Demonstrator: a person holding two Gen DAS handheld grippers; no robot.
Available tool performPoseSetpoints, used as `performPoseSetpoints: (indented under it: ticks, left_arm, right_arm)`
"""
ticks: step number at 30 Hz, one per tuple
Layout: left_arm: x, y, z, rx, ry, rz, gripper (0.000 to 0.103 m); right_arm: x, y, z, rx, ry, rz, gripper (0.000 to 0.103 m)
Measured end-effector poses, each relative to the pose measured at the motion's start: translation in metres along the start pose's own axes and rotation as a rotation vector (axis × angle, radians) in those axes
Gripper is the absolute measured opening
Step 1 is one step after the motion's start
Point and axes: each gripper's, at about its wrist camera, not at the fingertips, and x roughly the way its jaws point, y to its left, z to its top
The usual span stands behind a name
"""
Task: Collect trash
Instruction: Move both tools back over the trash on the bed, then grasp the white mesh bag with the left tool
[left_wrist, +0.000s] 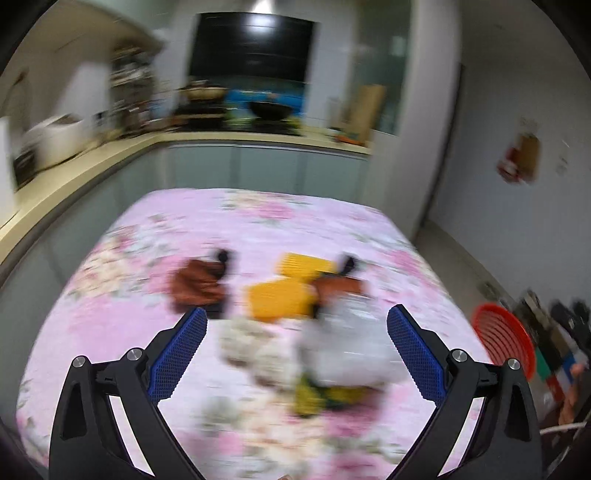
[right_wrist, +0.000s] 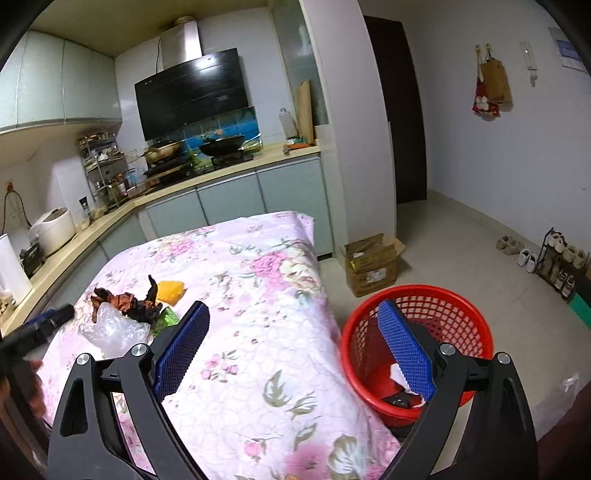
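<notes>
We see the table with its pink flowered cloth (right_wrist: 258, 295) fill most of both views. At its right edge, at about four o'clock in the right wrist view, stands the red basket (right_wrist: 454, 306) on the floor, with some white and dark scraps already at its bottom. The trash pile lies on the cloth at about nine o'clock in that view: a clear plastic bag (right_wrist: 110, 328), dark brown crumpled wrappers (right_wrist: 129, 301), a yellow piece (right_wrist: 170, 290) and a green scrap (right_wrist: 168, 317), all touching one another. Our left gripper (left_wrist: 295, 325) hangs just before this pile, its jaws spread wide and holding nothing; the view is blurred. Our right gripper (right_wrist: 293, 326) has its jaws spread too, empty, between table and basket.
</notes>
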Motion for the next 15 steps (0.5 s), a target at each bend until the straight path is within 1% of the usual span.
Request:
performPoseSetpoints:
  ticks: [3, 7, 9, 11, 15]
  left_arm:
    - [-0.005, 0.042, 0.006, -0.094, -0.003, 0.049, 0.095]
    - [-0.004, 0.070, 0.006, -0.157, 0.003, 0.087, 0.095]
    - [0.002, 0.077, 0.003, -0.178, 0.032, 0.094, 0.095]
    - [0.008, 0.080, -0.002, -0.188, 0.060, 0.084, 0.095]
    - [0.027, 0.074, -0.014, -0.181, 0.122, 0.067, 0.095]
  right_arm:
    - [0.006, 0.005, -0.003, 0.001, 0.017, 0.008, 0.089]
    - [0.014, 0.012, -0.007, -0.002, 0.038, 0.019, 0.089]
    - [0.017, 0.015, -0.009, -0.009, 0.049, 0.025, 0.089]
    - [0.021, 0.018, -0.011, -0.009, 0.060, 0.033, 0.089]
    - [0.026, 0.022, -0.012, -0.011, 0.074, 0.046, 0.089]
